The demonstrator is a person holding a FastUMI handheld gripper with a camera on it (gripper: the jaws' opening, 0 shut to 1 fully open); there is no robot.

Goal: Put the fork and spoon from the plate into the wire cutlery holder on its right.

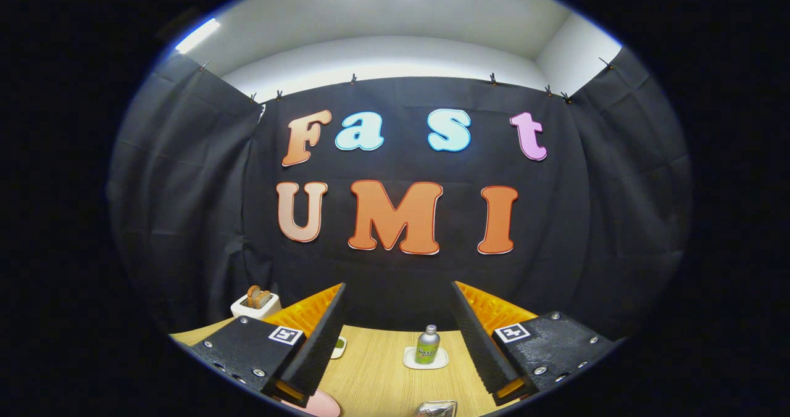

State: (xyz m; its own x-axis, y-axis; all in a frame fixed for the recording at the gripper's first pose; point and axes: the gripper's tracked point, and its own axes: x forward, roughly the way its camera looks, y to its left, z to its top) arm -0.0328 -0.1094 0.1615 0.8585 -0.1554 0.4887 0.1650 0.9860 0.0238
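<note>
My gripper (398, 337) is held high over the wooden table (376, 374), looking across at the booth's black wall. Its two black fingers (321, 337) stand wide apart with nothing between them, so it is open. Below the left finger a sliver of a pink plate (321, 403) shows. A shiny metal thing (436, 409) peeks in between the fingers, close below them; I cannot tell whether it is cutlery or the wire holder.
A small green bottle with a silver cap (427, 345) stands on a white coaster (425, 359) beyond the fingers. A white toaster with bread slices (255, 303) sits at the far left by the wall. A small white dish (338, 346) lies beside the left finger.
</note>
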